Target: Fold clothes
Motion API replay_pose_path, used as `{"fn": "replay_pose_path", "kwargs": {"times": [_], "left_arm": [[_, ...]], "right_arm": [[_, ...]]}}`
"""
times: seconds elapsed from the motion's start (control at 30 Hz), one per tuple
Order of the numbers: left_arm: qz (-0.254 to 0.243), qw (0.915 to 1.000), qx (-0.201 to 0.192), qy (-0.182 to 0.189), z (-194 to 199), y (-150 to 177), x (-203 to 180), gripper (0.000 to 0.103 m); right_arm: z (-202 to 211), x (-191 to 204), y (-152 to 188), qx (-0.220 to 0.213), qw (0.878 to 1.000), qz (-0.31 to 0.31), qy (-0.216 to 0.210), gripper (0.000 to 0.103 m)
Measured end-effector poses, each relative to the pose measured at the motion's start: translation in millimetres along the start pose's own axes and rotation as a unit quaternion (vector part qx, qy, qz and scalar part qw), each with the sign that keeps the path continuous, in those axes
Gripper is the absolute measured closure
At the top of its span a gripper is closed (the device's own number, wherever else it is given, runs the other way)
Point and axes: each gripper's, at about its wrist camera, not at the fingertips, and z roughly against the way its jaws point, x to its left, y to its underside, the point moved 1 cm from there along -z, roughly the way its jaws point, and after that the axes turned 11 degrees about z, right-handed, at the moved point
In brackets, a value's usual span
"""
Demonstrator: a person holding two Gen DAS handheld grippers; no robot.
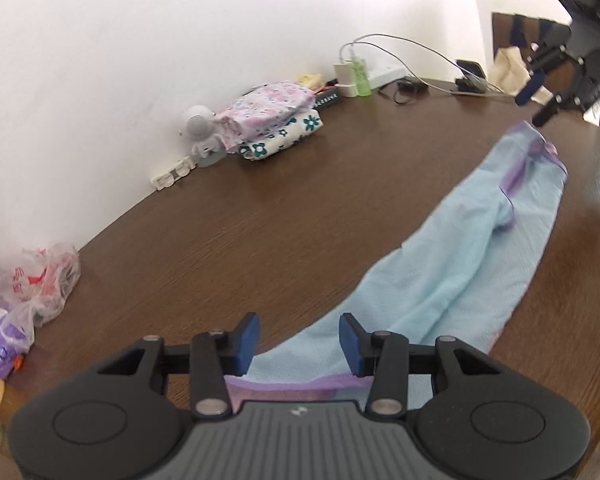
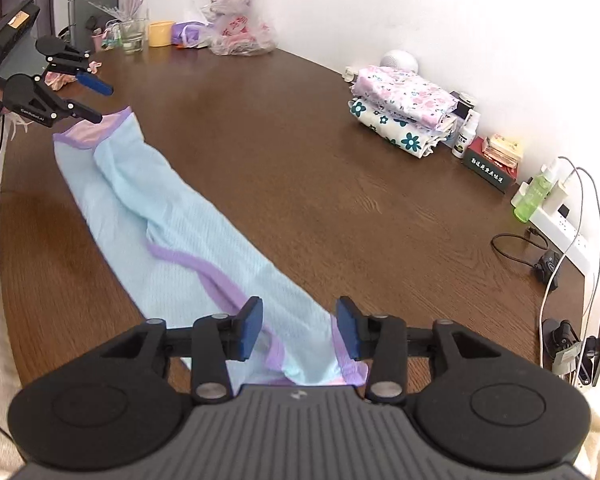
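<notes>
The light-blue garment [image 2: 188, 236] is lying stretched in a long strip on the tabletop [image 2: 300, 152]. The left gripper [image 1: 299, 345] and right gripper [image 2: 299, 328] are hovering open over opposite ends (likely placed for an end-to-end fold). Folded clothes [image 2: 404, 108] are sitting near the wall.

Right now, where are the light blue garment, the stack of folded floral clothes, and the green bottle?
light blue garment [image 2: 204, 236]: right wrist view, on its blue middle.
stack of folded floral clothes [image 2: 404, 108]: right wrist view, on the pink top piece.
green bottle [image 2: 534, 196]: right wrist view, on its body.
</notes>
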Motion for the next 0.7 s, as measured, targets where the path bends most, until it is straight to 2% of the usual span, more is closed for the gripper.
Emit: {"fn": "replay_pose_path", "kwargs": {"times": [0.13,0.2,0.3,0.4,0.53,0.7], "left_arm": [[0.035,0.9983,0.034,0.031,-29,6,15,0.063],[0.052,0.9963,0.051,0.046,-44,9,23,0.083],[0.084,0.9921,0.07,0.061,-62,15,37,0.088],[0.134,0.9886,0.06,0.035,-58,28,54,0.088],[0.185,0.9817,0.044,-0.002,-47,45,71,0.088],[0.179,0.9829,0.038,-0.021,-39,45,66,0.087]], "right_arm": [[-36,-12,-6,0.018,0.999,-0.05,-0.013,0.059],[-50,-21,3,0.027,0.994,-0.096,-0.041,0.062],[-62,-24,21,0.042,0.99,-0.125,-0.053,0.068],[-62,-25,37,0.039,0.99,-0.131,-0.035,0.072],[-58,-23,48,0.032,0.991,-0.13,-0.013,0.073],[-56,-20,48,0.031,0.992,-0.12,0.002,0.071]]}}
